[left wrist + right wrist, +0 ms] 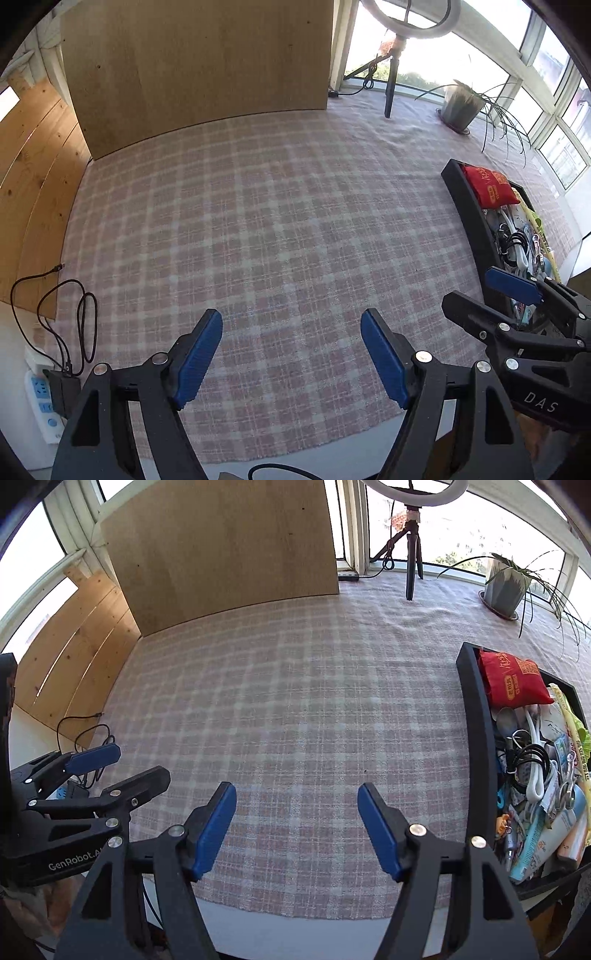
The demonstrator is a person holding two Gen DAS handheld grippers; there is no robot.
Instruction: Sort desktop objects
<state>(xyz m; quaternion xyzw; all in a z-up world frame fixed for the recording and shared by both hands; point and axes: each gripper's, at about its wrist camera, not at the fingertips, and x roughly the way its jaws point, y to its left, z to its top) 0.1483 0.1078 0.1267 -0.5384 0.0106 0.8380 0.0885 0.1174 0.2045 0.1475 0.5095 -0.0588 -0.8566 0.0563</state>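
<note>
**A:** How did things lie, biggest first?

**B:** The checked tablecloth [295, 709] was bare across its middle. At its right edge sat the black tray [476, 716], heaped: a red pouch [511, 681] at the far end, then white and black cables [532, 764], tubes [535, 842] and small oddments nearer the camera. Every loose desktop object I could see was inside it. Both tools hung over the near edge of the cloth, the left gripper [291, 354] and the right gripper [295, 827], each with its jaws spread wide and nothing between them.

**A:** So sorted, or about to be tipped out and sorted?

**B:** It fitted either: a desk already cleared into the tray, or a tray still waiting to be picked through. I would not name a move on that. Whichever it was, my judgement was that any pick from that heap wanted one item at a time, since the cables looked looped through their neighbours.

**A:** What couldn't you make out?

**B:** The tray's right wall and near corner were cut off by the lens edge, its lower layers were buried, and the pouch's lettering was unreadable. The small pieces near the tubes I could not identify.
</note>
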